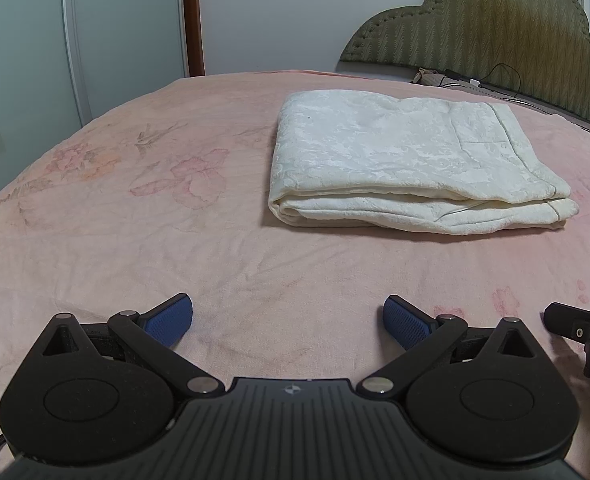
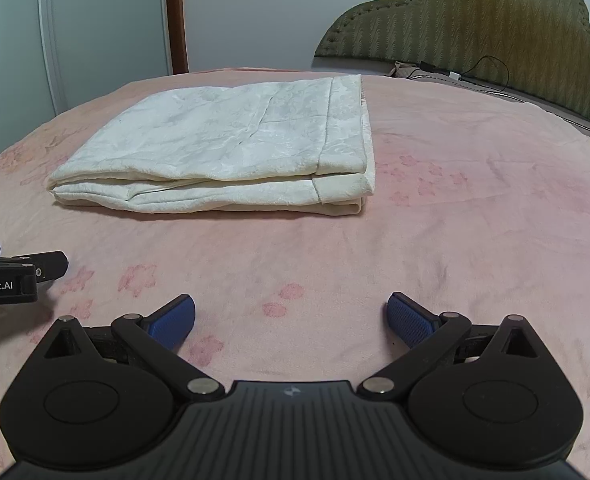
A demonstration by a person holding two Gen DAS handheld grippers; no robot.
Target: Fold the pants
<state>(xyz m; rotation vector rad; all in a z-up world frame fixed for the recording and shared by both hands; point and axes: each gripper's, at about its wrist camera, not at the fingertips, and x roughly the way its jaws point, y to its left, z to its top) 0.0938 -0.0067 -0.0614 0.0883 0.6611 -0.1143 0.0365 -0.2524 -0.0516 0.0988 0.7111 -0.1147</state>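
I have both tools low over the bed (image 1: 115, 240), side by side and pointing toward the headboard (image 1: 495, 32). On the left gripper (image 1: 288, 320) the jaws are spread wide, the blue pads (image 1: 169, 318) well apart, with only bare pink floral sheet between them. The right gripper (image 2: 291, 318) shows the same: jaws spread, nothing pinched, pads (image 2: 409, 320) resting just above the sheet.

The pants (image 1: 411, 168), a cream, patterned cloth, lie ahead of both sets of jaws as a flat, layered rectangle on the bed. From the left jaws the bundle sits ahead and to the right; from the right jaws it (image 2: 223, 152) sits ahead and to the left. Neither tool touches it. Its stacked folded edges face me.

Beyond the pants, a dark cable (image 2: 483, 72) lies at the foot of the headboard.
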